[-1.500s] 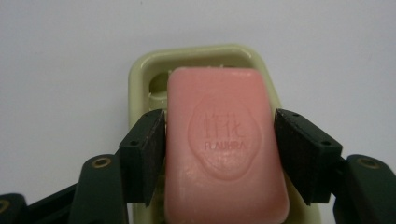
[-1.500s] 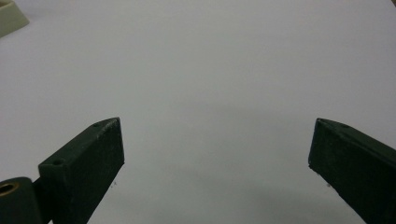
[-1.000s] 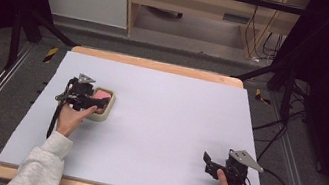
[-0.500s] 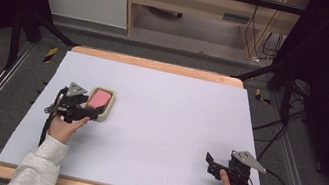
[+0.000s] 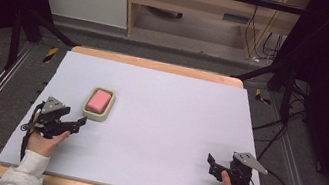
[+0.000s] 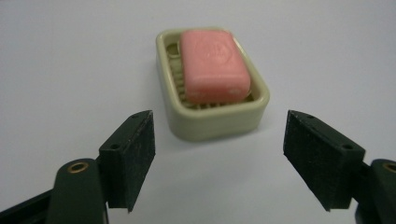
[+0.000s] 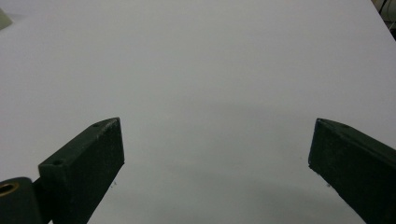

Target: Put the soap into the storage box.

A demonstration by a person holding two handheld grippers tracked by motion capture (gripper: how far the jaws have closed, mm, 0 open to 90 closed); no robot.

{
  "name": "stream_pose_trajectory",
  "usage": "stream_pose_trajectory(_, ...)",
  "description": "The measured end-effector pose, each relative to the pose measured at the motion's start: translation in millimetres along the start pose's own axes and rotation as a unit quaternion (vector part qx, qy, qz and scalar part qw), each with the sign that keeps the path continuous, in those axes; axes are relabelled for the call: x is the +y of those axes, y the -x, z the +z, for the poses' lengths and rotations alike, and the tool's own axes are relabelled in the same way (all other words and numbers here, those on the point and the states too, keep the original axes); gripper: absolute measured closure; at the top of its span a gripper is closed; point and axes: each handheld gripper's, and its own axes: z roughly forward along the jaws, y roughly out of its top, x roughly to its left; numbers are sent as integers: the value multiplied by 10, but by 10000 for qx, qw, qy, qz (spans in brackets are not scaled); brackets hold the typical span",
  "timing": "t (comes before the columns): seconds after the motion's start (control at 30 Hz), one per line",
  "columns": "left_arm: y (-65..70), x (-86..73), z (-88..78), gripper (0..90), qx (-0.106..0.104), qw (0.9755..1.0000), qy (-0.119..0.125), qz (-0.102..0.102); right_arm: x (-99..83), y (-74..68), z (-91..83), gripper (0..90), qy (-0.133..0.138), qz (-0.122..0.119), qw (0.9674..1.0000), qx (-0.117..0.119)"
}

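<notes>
Left claw point(image 5: 80, 122) is wide open, nothing between the pads point(image 6: 132, 158). Its jaws have just been opening, and the frames show the gap bare. It sits on the near-left part of the worktop point(image 5: 172, 124), pointing toward the soap dish point(image 5: 99, 104).

Pink soap point(image 6: 214, 64) lies inside the dish point(image 6: 210, 123), flat on the ribbed insert. In the left gripper view the bar is a bit skewed against the dish walls. Dish is apart from the claw, not touching: just ahead of it, a little up and to the right in the high view.

Key relation: in the left gripper view the dish is dead ahead, roughly centred between the open pads. Its long axis runs away from the camera, so the short side faces the claw. A straight push forward would put the pads on the two long walls. The opening looks wider than the dish, but the perspective is close-up, so I'd treat that as likely, not certain.

Right claw point(image 5: 212, 163) is also open, held low at the near-right edge, bare worktop point(image 7: 210, 70) in front. It's well apart from the dish, so the left hand point(image 5: 46, 134) is clearly the nearer one.
</notes>
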Motion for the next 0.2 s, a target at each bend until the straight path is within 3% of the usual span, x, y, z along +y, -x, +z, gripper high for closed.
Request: stream_pose_trajectory(0.2,-59,-138,-55,249,-20,9999,-94,-129,0,19,-11,38,-27,32,10000,-8)
